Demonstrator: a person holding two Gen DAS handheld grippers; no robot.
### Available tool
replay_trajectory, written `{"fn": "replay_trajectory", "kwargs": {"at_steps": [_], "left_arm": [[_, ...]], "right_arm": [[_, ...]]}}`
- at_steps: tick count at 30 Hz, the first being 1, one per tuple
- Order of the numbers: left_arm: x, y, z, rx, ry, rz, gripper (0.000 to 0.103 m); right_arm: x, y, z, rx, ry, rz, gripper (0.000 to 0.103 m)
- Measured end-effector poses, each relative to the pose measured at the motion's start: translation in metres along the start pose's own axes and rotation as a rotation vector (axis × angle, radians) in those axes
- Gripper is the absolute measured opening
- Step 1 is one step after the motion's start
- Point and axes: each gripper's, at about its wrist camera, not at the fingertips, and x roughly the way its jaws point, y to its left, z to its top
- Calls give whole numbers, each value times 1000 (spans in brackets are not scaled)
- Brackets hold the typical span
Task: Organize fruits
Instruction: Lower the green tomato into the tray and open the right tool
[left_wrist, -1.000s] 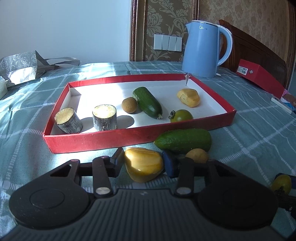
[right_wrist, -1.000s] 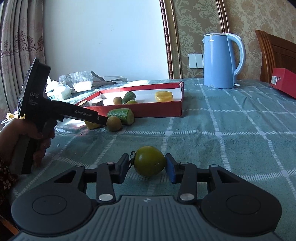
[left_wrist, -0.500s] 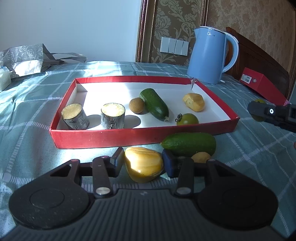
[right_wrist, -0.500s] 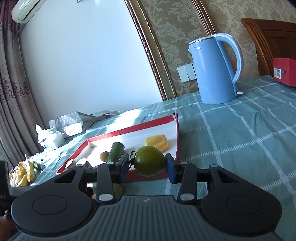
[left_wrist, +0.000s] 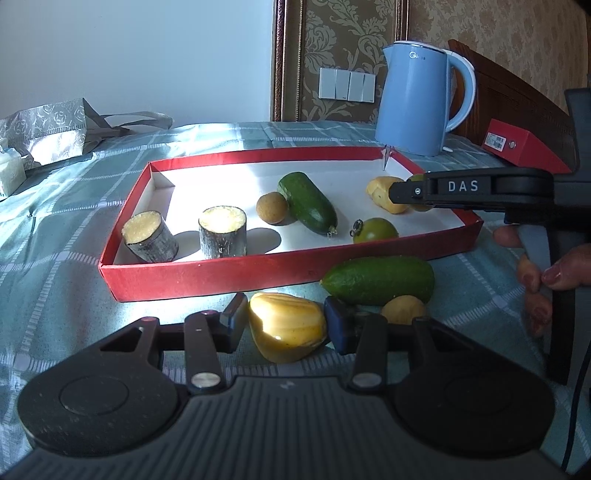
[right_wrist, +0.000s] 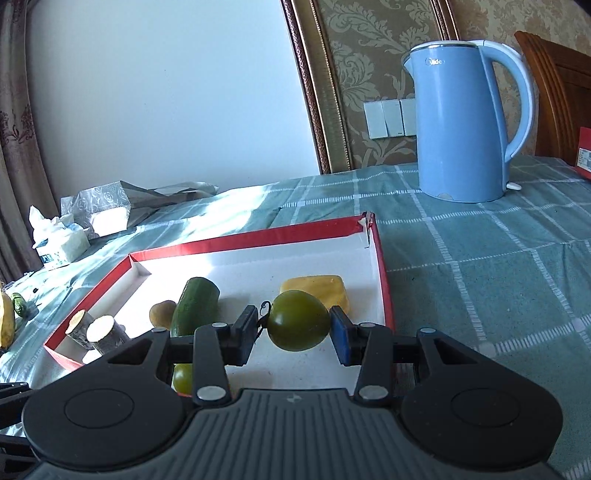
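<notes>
Gripping a yellow fruit (left_wrist: 287, 326) low in the left wrist frame, the left gripper (left_wrist: 286, 325) has both pads pressed on its sides just in front of the red tray's (left_wrist: 207, 277) near wall; beside it on the green checked tablecloth (left_wrist: 55, 221) lie a green cucumber (left_wrist: 376, 280) and a small brown fruit (left_wrist: 403, 309) touching it; at the right edge a person's hand (left_wrist: 543, 269) holds the right gripper (right_wrist: 293, 328), whose black arm reaches across the tray's right end; in the right wrist frame that gripper is clamped on a green tomato (right_wrist: 298, 320), held above the tray's white floor near its right wall; inside the tray, from lower left to right, stand two cut cane sections (left_wrist: 222, 236), then a round brown fruit (left_wrist: 272, 207) touching a second cucumber (left_wrist: 307, 202), a second green tomato (left_wrist: 375, 230) near the front wall, and a yellow chunk (left_wrist: 380, 191) partly hidden behind the gripper arm; beyond the tray's far right corner stands a blue kettle (left_wrist: 417, 99), with a red box (left_wrist: 524, 147) to its right; at the far left lie a silver bag (left_wrist: 48, 129) and a tissue pack (right_wrist: 61, 242); white wall switches (left_wrist: 346, 85) sit on patterned wallpaper in the upper centre.
</notes>
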Motion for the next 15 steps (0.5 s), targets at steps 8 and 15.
{"fn": "replay_trajectory", "kwargs": {"at_steps": [8, 15], "left_arm": [[0, -2, 0, 8, 2, 7, 42], [0, -2, 0, 15, 2, 11, 42]], "right_arm": [[11, 6, 1, -63, 42, -40, 42], [12, 6, 1, -64, 51, -28, 44]]}}
